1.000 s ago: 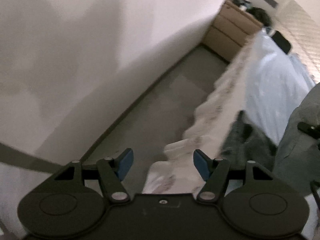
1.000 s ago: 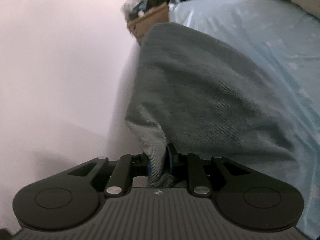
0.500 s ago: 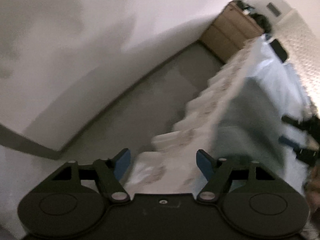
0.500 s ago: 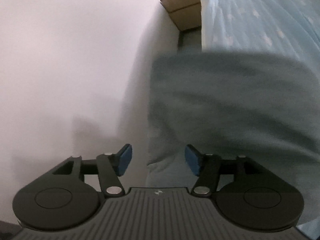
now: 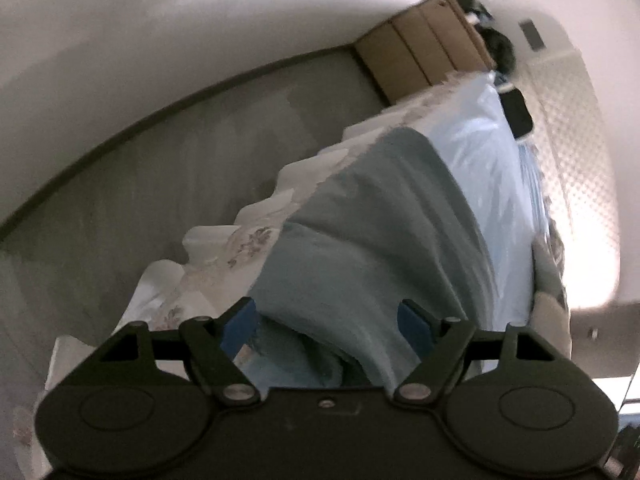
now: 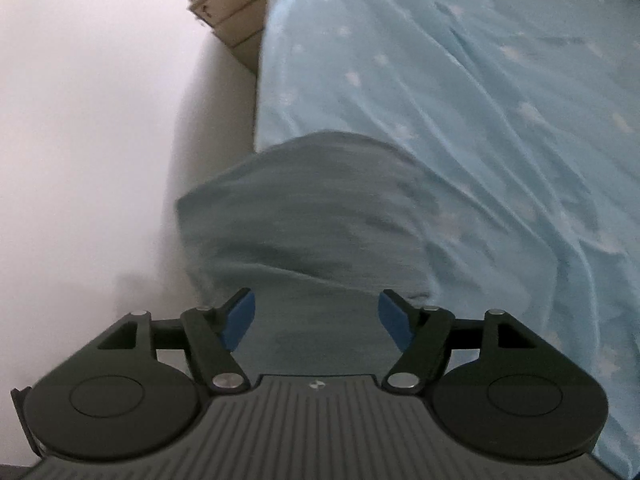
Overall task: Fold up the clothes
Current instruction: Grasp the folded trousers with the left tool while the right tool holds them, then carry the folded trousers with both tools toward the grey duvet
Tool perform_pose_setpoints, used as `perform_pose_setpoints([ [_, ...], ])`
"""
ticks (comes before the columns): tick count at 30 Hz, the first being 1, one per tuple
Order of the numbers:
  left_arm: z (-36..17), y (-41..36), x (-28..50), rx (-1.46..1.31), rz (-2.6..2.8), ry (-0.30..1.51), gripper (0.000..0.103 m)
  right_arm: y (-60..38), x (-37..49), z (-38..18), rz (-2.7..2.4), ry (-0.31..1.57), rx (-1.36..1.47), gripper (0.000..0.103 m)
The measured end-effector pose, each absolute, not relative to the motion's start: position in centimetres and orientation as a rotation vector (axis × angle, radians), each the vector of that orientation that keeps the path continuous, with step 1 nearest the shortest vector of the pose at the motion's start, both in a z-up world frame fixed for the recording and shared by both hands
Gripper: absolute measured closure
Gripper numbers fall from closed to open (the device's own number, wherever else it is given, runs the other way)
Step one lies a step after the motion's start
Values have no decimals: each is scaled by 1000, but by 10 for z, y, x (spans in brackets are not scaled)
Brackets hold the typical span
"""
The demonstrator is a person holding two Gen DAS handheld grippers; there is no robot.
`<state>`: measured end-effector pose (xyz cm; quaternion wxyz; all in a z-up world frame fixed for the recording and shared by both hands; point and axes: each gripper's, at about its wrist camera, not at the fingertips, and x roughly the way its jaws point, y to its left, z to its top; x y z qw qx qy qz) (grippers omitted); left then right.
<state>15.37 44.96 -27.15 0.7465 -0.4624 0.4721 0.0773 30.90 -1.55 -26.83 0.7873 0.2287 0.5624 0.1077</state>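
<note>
A teal-grey garment (image 5: pixel 384 232) lies along the near edge of a bed with a light blue sheet (image 5: pixel 484 144). In the left wrist view my left gripper (image 5: pixel 326 326) is open, its blue pads on either side of the garment's near folds without pinching them. The same garment (image 6: pixel 312 216) shows in the right wrist view as a rounded heap at the bed's left edge. My right gripper (image 6: pixel 318 316) is open above its near end, nothing between the pads.
The blue sheet (image 6: pixel 460 92) spreads far to the right. A white frilled bed skirt (image 5: pixel 224 248) hangs over grey floor (image 5: pixel 168 184). A wooden dresser (image 5: pixel 420 52) stands by the white wall. A dark phone (image 5: pixel 518 110) lies on the bed's far end.
My right gripper opened and let go of the garment, which dropped onto the bed. My left gripper swung from over the floor to over the garment, staying open.
</note>
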Motion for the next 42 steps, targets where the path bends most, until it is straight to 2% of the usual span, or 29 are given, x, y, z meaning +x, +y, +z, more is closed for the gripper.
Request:
perform_pose_setpoints([
  [8,-302,465,203,-925,146,1065,27,-5,334,-311,264,1267,479,23],
  [10,-311,461,217,-896,110,1085,27,-6,340,-318,282,1257,456,17],
  [14,-329,451,240,-846,12,1140,27,-9,353,-335,328,1254,456,12],
  [16,-339,446,249,-833,-23,1165,27,-8,358,-343,355,1251,489,4],
  [18,-348,443,255,-835,-36,1182,26,1,362,-351,369,1230,451,0],
  [25,-370,433,270,-831,-56,1215,23,16,370,-367,355,1223,509,0],
  [26,-370,432,270,-825,-53,1213,25,19,370,-367,350,1222,500,0],
  [27,-370,430,270,-811,-55,1214,32,22,370,-366,341,1222,496,0],
  [30,-364,423,271,-755,-42,1206,46,26,369,-360,298,1236,493,4],
  [35,-351,418,267,-723,-23,1195,68,34,364,-346,240,1229,466,24],
  [36,-348,418,266,-717,-25,1192,73,35,363,-343,236,1228,461,31],
  [37,-345,417,264,-713,-25,1188,74,35,362,-338,235,1224,453,38],
  [42,-322,418,253,-716,-41,1155,80,41,347,-304,260,1179,431,49],
])
